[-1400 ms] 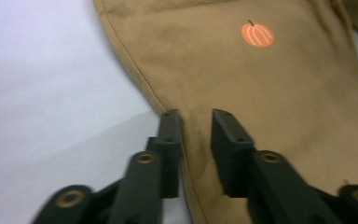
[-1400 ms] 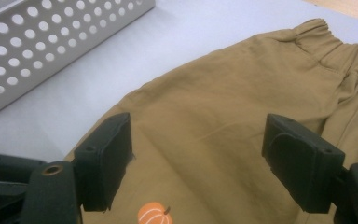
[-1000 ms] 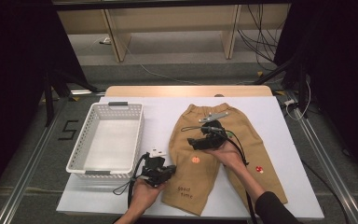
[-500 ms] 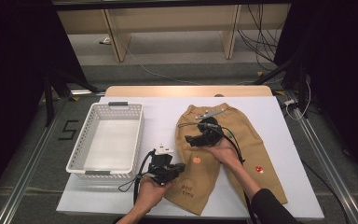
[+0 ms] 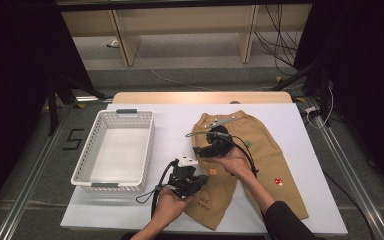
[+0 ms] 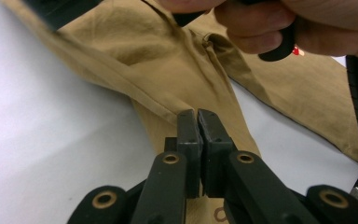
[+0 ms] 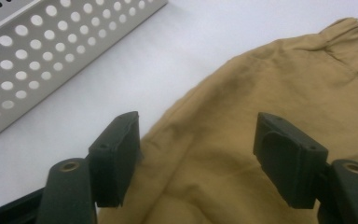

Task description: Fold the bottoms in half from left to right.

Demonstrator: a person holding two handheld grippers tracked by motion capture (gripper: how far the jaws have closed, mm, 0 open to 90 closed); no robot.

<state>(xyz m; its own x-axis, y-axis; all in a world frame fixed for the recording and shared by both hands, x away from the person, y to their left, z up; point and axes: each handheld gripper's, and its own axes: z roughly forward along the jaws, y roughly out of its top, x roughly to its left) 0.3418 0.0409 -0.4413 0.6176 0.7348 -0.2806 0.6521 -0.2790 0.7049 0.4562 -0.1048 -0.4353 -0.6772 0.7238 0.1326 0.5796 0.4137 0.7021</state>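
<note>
- The tan cotton trousers with small embroidered patches (image 5: 250, 165) lie spread on the white desk (image 5: 175, 125), just right of the white perforated plastic basket (image 5: 115, 150), which stands empty.
- Your left tongs (image 5: 192, 182) sit at the hem end of the trouser leg nearest the basket. In the left gripper view their jaws are pressed together on an edge fold of the tan cloth (image 6: 196, 119), so they are holding the trousers.
- Your right tongs (image 5: 207, 149) hover farther from you, up the basket-side edge of the same leg and below the waistband. In the right gripper view their jaws stand wide apart, with cloth (image 7: 242, 121) between and beneath them and nothing gripped.
- Judging by this, you are in the middle of a fold: one corner is secured and the second grasp is not yet made.
- The next move calls for lowering the right tongs onto the trouser edge and closing on a firm pinch of cloth, so both hands can lift and carry the leg across together. Take enough fabric; a thin pinch may slip.
- The high view gives you the whole layout: both legs, the waistband (image 5: 225, 121) on the far side from the basket's near corner, and the basket's bare floor.
- The gripper views give what it cannot: the left pinch shut on the fold, and the right tongs' open gap beside the basket wall (image 7: 51, 51).
</note>
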